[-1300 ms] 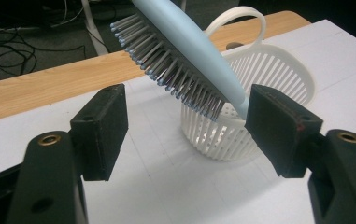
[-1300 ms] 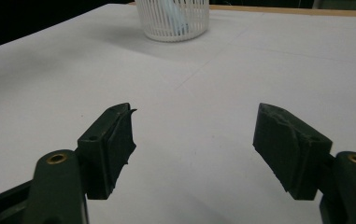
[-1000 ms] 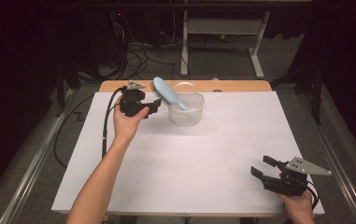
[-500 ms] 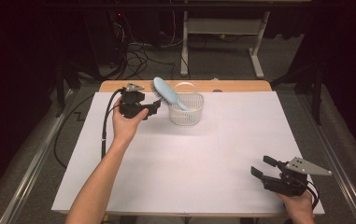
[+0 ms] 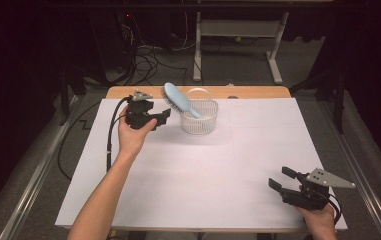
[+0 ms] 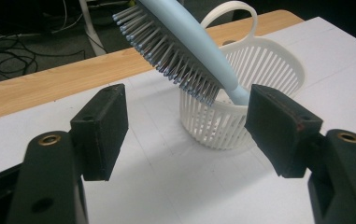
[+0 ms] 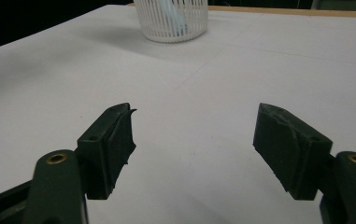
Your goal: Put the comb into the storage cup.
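Near the bench's [image 5: 258, 150] far edge, the hairbrush [image 5: 178, 99] leans handle-down in the white basket [image 5: 199, 118]. Both grippers, left [image 5: 165, 115] and right [image 5: 279, 179], have spread fingers, empty. Best to close squarely on the brush's back without tipping the basket.

A wooden table [image 5: 258, 92] under a white sheet [image 5: 218, 170] bears a white slatted basket [image 5: 199, 119].

A white sheet [image 5: 258, 165] covers most of the wooden table [image 5: 258, 92], whose bare far edge shows as a tan strip. Beyond it the room is dark, with a grey floor [image 5: 238, 75], a tangle of black cables [image 5: 148, 62] and a white metal desk frame [image 5: 238, 35] standing behind.
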Action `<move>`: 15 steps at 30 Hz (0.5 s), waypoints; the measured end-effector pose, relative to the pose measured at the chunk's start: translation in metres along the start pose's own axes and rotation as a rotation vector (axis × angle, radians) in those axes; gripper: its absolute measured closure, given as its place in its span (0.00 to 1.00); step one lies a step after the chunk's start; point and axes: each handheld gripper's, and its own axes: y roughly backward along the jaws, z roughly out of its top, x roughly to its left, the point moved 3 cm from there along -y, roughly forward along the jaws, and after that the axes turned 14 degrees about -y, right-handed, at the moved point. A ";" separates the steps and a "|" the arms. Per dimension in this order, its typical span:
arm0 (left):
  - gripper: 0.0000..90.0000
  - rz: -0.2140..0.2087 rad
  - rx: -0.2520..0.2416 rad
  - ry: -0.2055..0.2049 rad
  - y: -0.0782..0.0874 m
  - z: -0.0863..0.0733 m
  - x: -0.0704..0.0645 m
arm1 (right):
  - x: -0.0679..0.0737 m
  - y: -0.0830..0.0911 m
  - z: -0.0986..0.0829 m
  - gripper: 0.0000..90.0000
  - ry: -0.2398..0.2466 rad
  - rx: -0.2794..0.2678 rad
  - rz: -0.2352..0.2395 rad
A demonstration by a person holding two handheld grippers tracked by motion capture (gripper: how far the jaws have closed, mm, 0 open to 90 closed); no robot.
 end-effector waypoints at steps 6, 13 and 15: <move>0.34 0.002 -0.006 -0.001 0.004 -0.002 0.001 | 0.000 0.000 0.000 0.33 -0.001 0.000 -0.002; 0.34 0.000 -0.013 -0.006 0.007 -0.004 -0.001 | 0.000 0.000 0.000 0.32 -0.002 -0.001 -0.003; 0.34 -0.001 -0.014 -0.008 0.007 -0.005 -0.002 | 0.000 0.000 0.000 0.32 -0.002 -0.001 -0.004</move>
